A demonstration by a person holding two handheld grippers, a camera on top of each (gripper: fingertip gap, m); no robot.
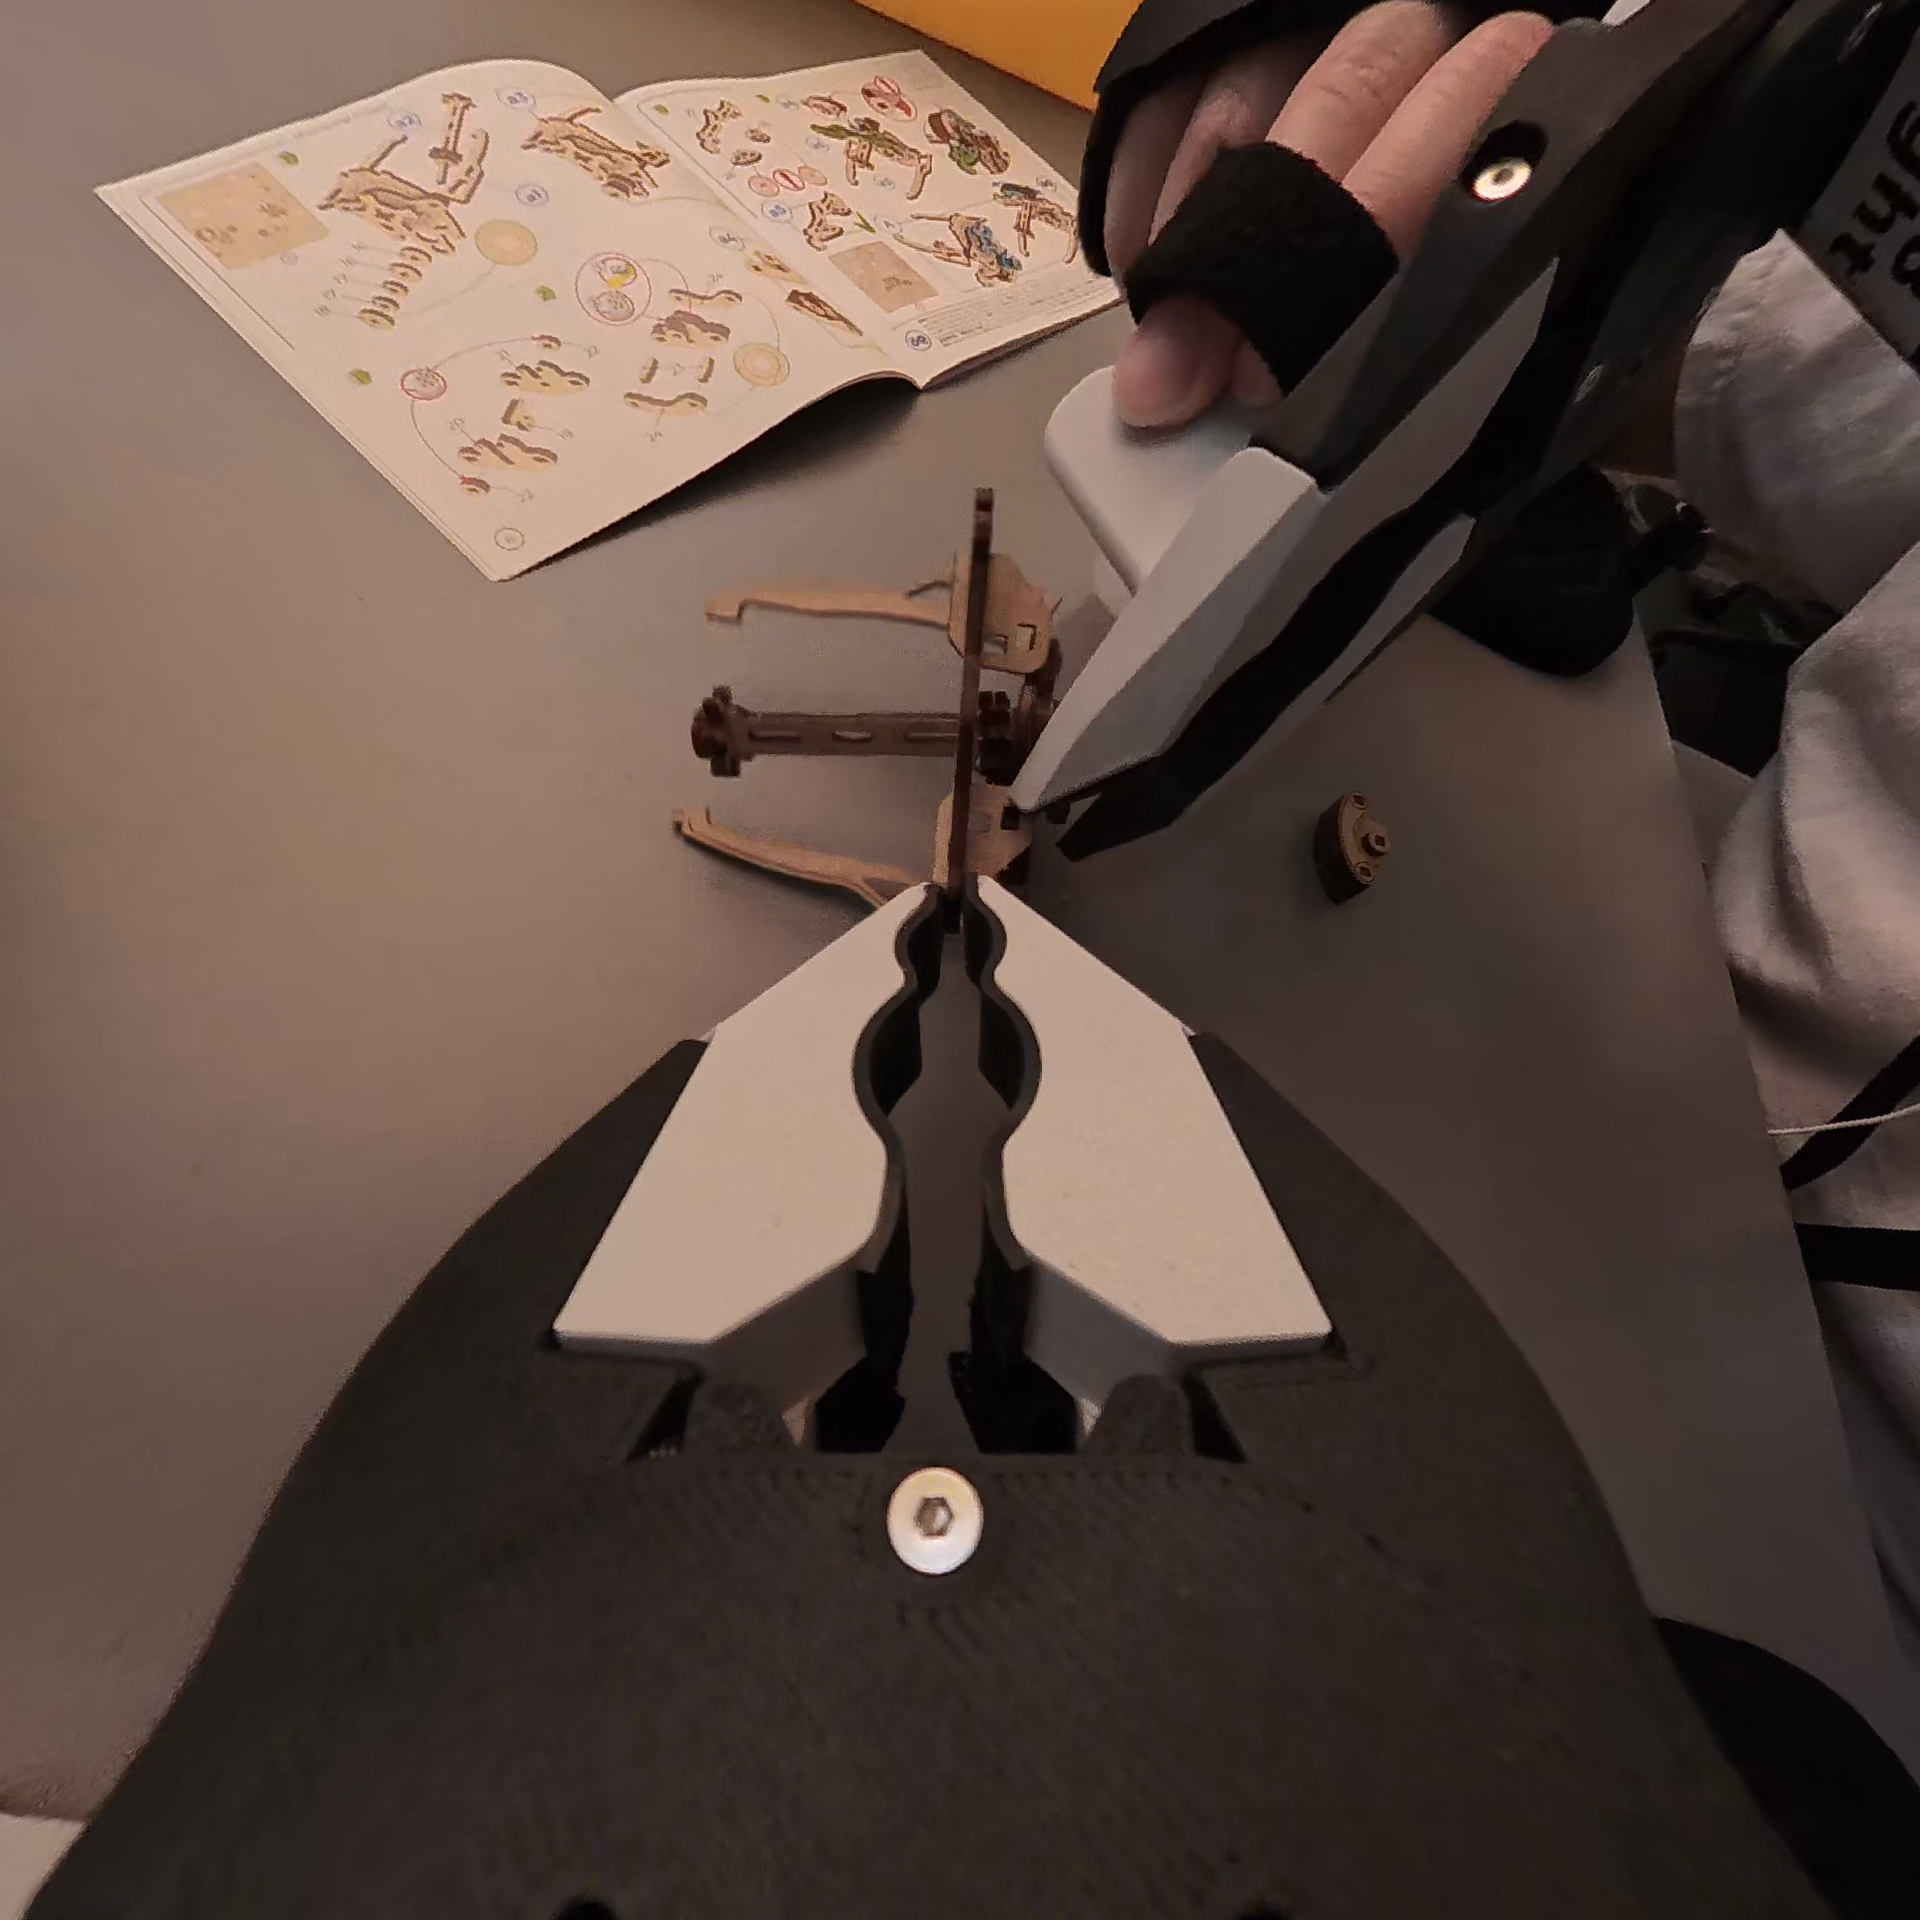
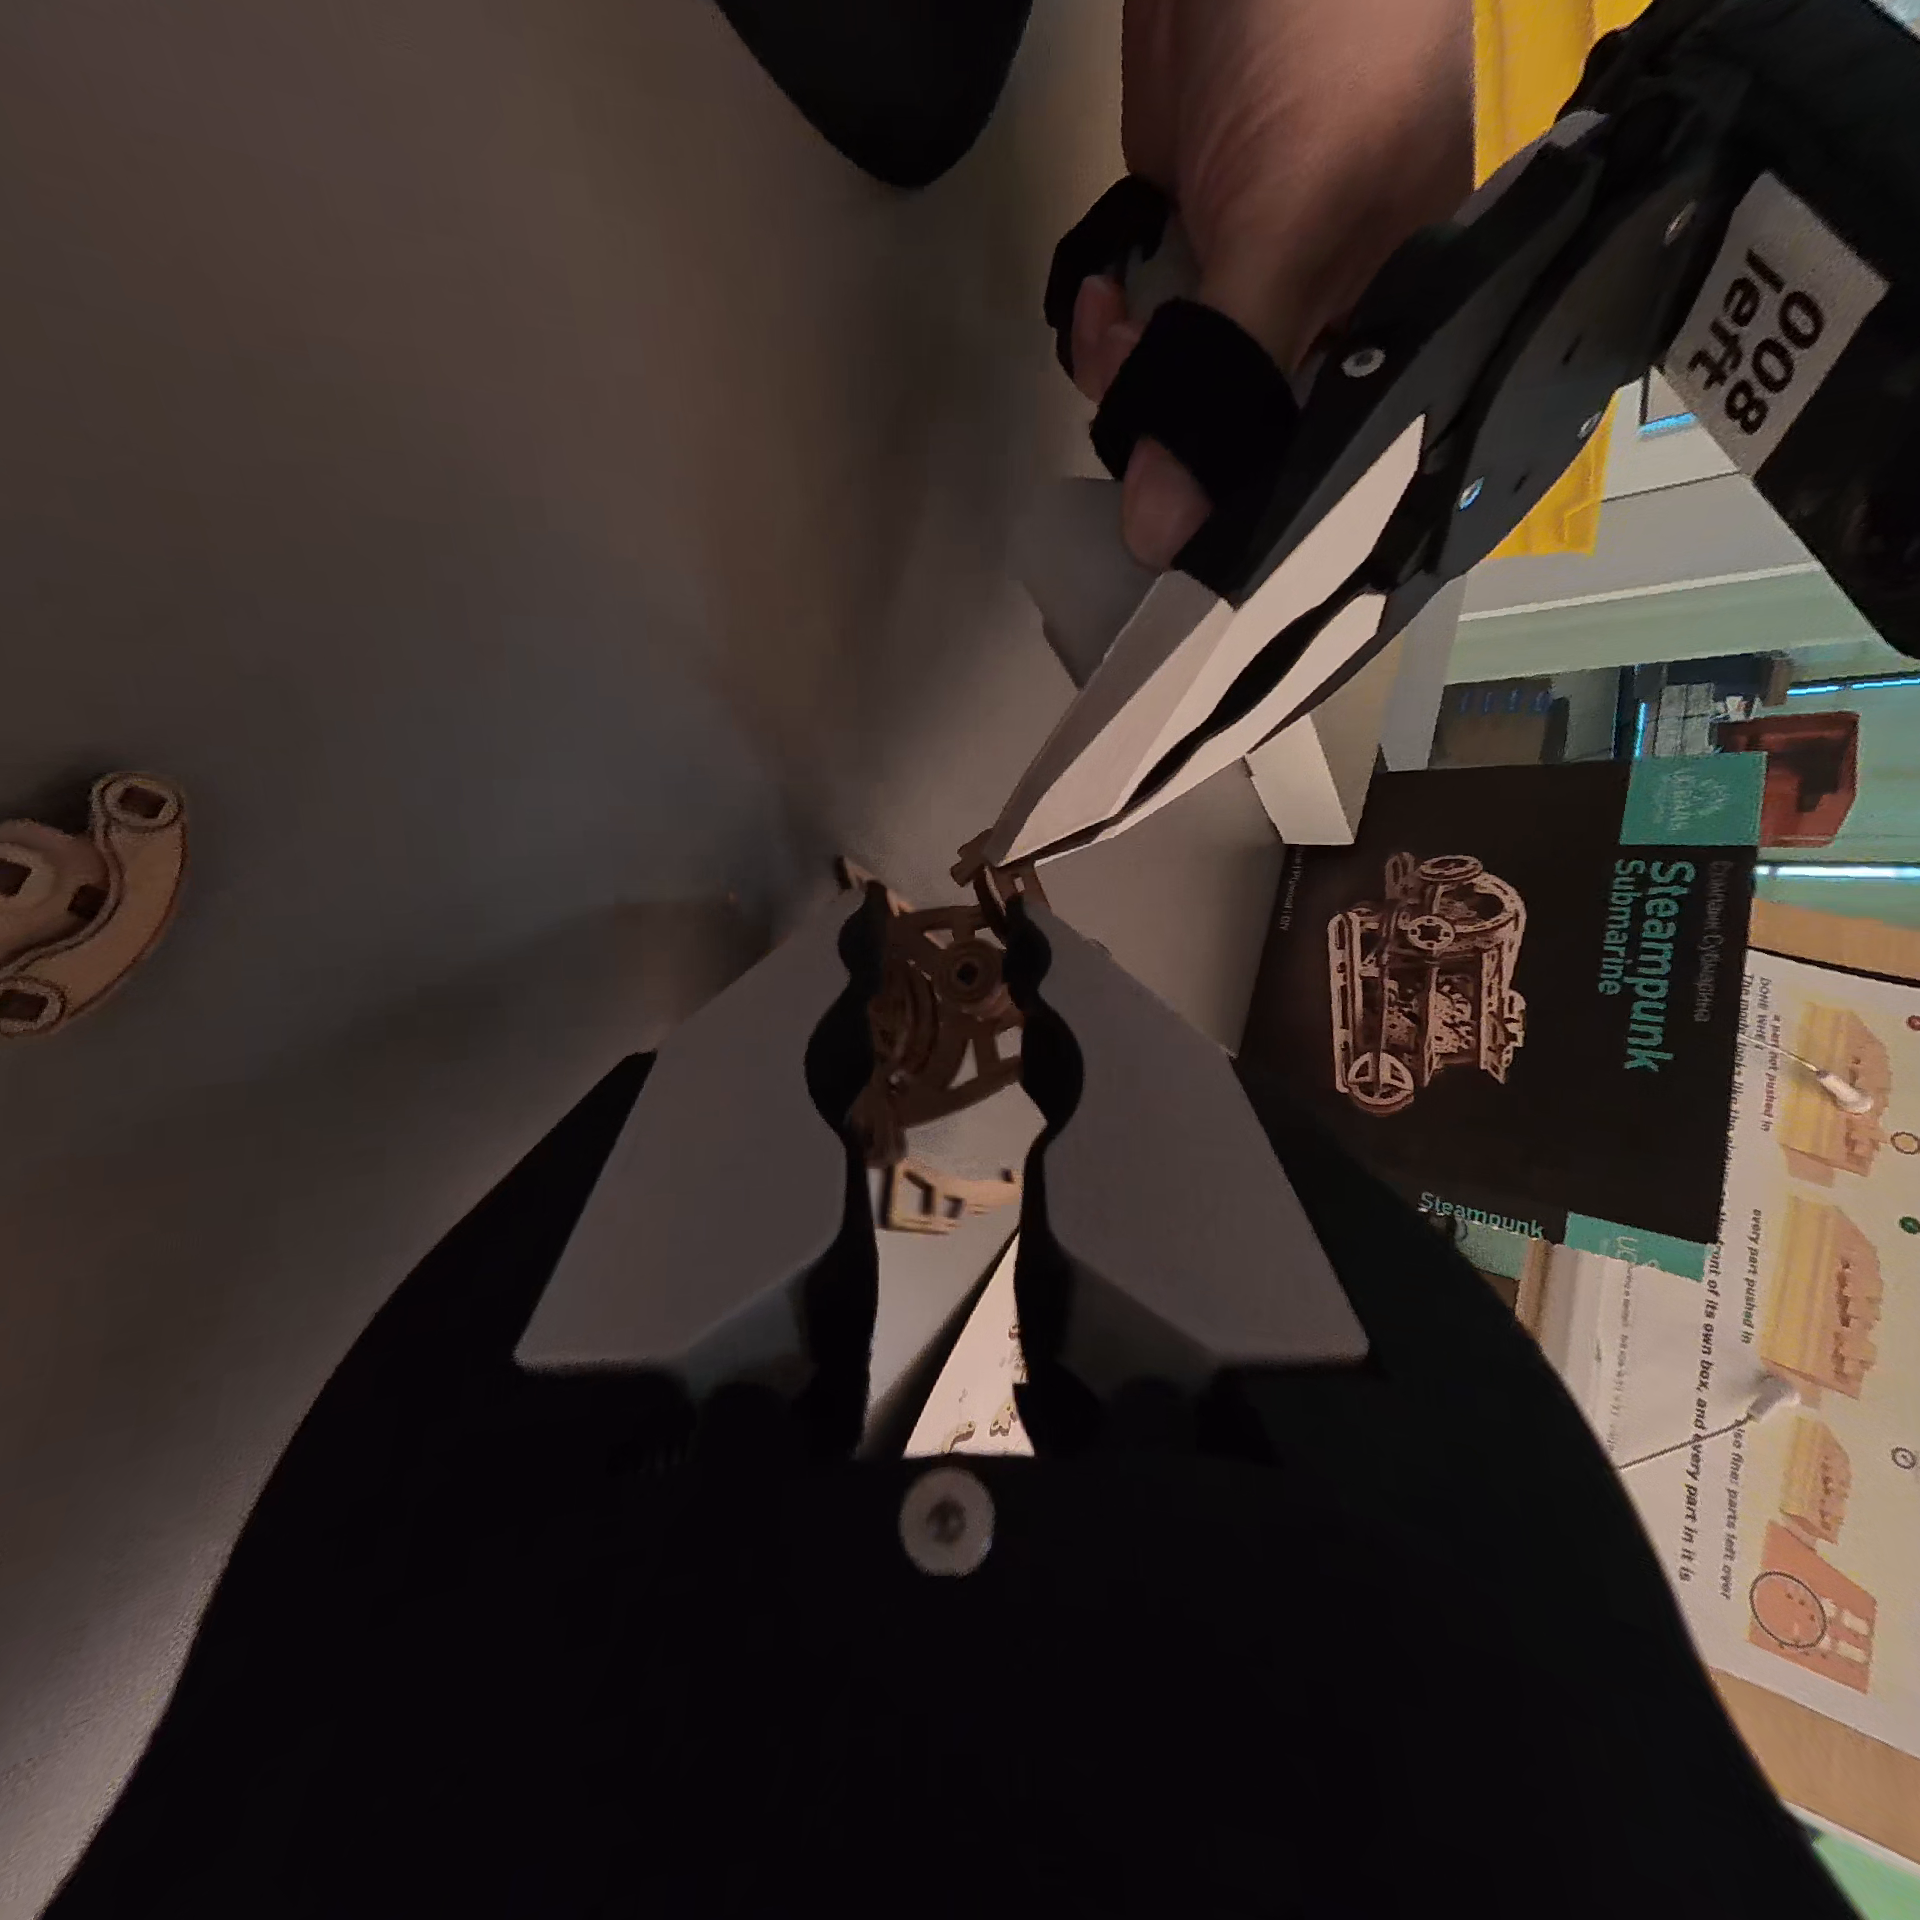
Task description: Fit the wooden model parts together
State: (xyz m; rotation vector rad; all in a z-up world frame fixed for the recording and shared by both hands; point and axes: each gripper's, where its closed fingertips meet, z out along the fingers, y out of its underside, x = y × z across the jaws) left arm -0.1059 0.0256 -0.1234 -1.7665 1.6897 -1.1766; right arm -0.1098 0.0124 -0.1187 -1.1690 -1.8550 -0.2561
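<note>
A half-built wooden model [image 1: 977, 675] is held above the grey table [image 1: 312, 831]. It has a thin dark plate seen edge-on, a toothed axle [image 1: 810, 732] and two pale arms pointing left. My left gripper [image 1: 956, 909] is shut on the plate's lower edge. My right gripper [image 1: 1055, 826] comes in from the upper right and its tips meet the model's right side. In the right wrist view my right gripper [image 2: 940, 925] is closed around the model's gear hub [image 2: 935, 997]. There my left gripper [image 2: 987, 857] pinches a pale tab of the model.
An open instruction booklet [image 1: 582, 281] lies at the far left. A small loose wooden part [image 1: 1351, 847] lies near the table's right edge; it also shows in the right wrist view [image 2: 83, 904]. A dark kit box [image 2: 1507, 997] and a printed sheet [image 2: 1818, 1351] lie beyond. The grippers are tip to tip, or close to it.
</note>
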